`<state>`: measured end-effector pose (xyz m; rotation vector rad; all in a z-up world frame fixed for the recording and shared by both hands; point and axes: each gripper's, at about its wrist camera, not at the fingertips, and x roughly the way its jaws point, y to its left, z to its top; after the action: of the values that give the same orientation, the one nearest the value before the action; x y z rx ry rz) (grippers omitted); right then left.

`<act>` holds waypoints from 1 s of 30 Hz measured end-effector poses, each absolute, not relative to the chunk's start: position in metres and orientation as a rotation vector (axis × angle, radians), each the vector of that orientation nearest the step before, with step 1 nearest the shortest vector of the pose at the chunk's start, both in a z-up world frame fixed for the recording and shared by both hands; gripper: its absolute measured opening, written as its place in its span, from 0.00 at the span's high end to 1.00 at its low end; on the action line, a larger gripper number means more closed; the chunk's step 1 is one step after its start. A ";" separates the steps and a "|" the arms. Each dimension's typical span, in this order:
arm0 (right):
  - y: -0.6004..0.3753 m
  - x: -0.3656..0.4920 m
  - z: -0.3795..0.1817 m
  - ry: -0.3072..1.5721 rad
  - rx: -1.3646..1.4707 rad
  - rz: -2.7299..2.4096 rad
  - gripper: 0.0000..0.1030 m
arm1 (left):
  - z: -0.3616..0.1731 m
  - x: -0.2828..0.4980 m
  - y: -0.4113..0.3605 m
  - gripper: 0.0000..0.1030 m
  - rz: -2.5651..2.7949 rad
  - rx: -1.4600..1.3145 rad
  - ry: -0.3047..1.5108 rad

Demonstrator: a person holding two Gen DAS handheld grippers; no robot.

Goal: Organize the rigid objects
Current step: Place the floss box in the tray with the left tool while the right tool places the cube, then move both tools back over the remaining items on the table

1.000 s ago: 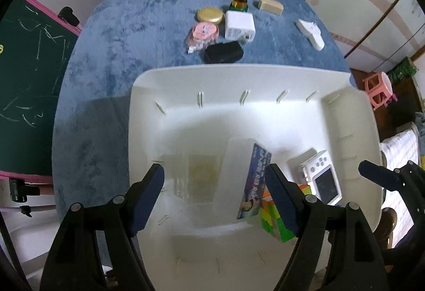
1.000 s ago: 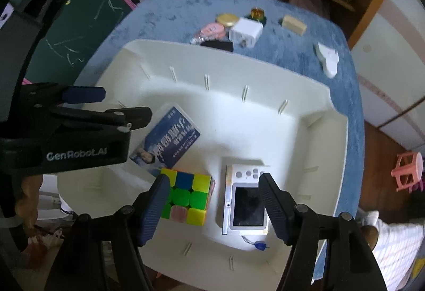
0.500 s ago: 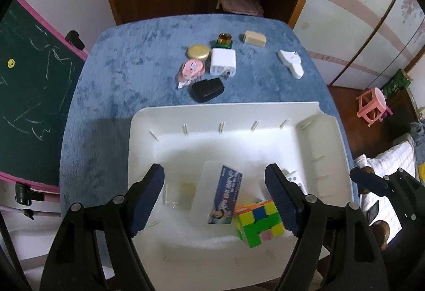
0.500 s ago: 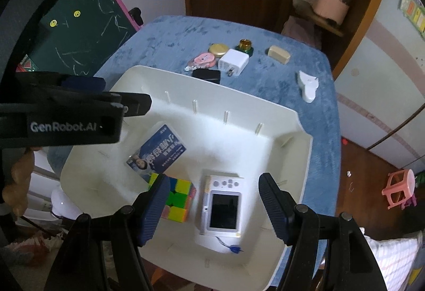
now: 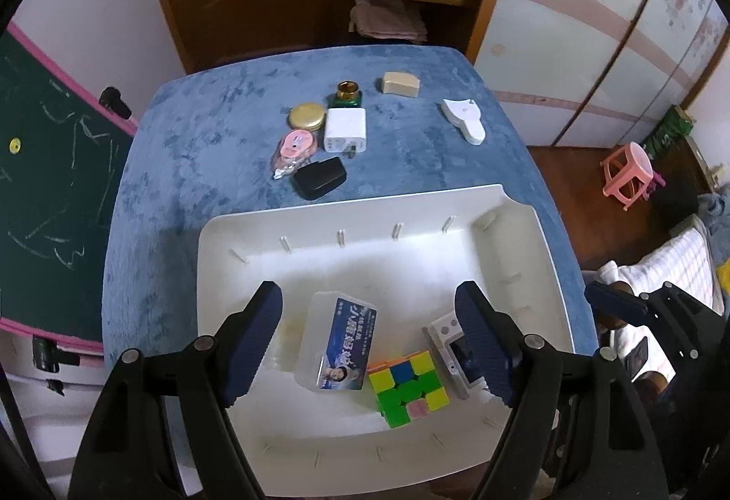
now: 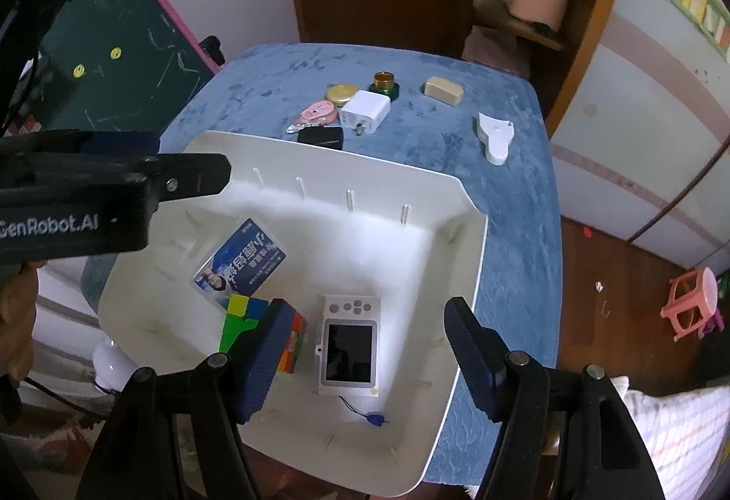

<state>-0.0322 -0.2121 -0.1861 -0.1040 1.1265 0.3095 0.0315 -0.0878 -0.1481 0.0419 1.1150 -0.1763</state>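
Both the left gripper [image 5: 369,338] and right gripper [image 6: 362,356] are hanging half-open and empty above the white plastic bin [image 5: 529,226]; I'd say they're between picks, and next comes reaching ahead for the black pouch [image 5: 318,177].

Dim, soft indoor light. Overexposed white glare on tray [image 5: 524,235] floor, strongest toward 12 o'clock in right wrist view. Faint shadow at 9 o'clock on blue cloth [image 5: 182,162]. Heavy fisheye bending, black vignette at corners. Slight softness overall.
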 end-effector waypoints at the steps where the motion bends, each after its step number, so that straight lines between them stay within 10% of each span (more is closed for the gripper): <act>1: -0.214 -0.032 -0.186 1.126 -0.095 0.305 0.32 | -0.147 0.032 -0.089 0.21 -0.179 0.046 1.114; 30: -0.274 0.107 -0.150 1.082 0.122 0.108 0.28 | -0.143 0.166 -0.110 0.21 -0.289 0.148 1.134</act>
<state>0.1072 -0.2741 -0.1498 0.1224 1.0822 0.1078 0.1658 -0.1098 -0.1428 0.1480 1.1341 -0.2886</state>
